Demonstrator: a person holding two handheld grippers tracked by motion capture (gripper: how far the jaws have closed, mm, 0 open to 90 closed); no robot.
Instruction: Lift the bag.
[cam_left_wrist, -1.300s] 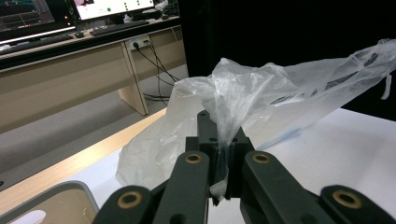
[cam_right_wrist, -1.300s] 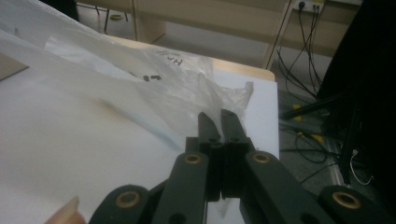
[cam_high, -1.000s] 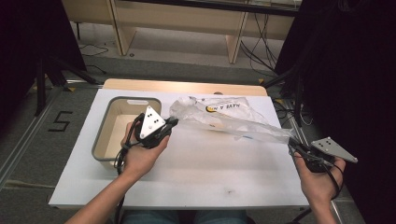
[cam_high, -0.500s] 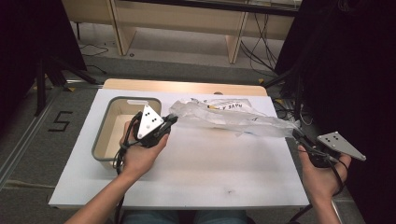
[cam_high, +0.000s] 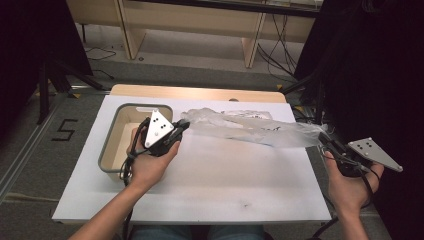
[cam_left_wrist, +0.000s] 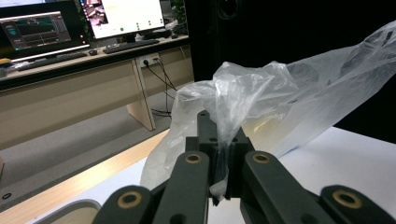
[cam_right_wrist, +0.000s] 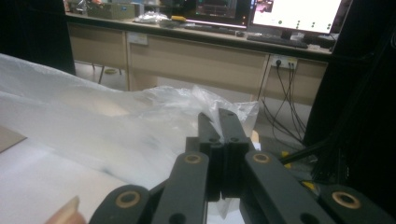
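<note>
A clear plastic bag (cam_high: 250, 128) is stretched above the white table (cam_high: 210, 185), from the left of centre out to the right edge. My left gripper (cam_high: 183, 124) is shut on the bag's left end, and in the left gripper view a pinch of film (cam_left_wrist: 224, 154) runs down between the closed jaws. My right gripper (cam_high: 323, 140) is shut on the bag's right end beyond the table's right edge. In the right gripper view the bag (cam_right_wrist: 116, 130) spreads away to the left of the closed jaws, which have crumpled film at their tips.
A grey-rimmed rectangular bin (cam_high: 116, 117) stands at the table's left, partly behind my left hand. A wooden strip (cam_high: 200, 93) runs along the table's far edge. Desks with monitors (cam_left_wrist: 126, 18) stand in the background, and dark curtains close off the right.
My right hand has risen a little with the bag's end, and the bag is pulled tauter and straighter between the two grippers. The left hand has stayed put.
</note>
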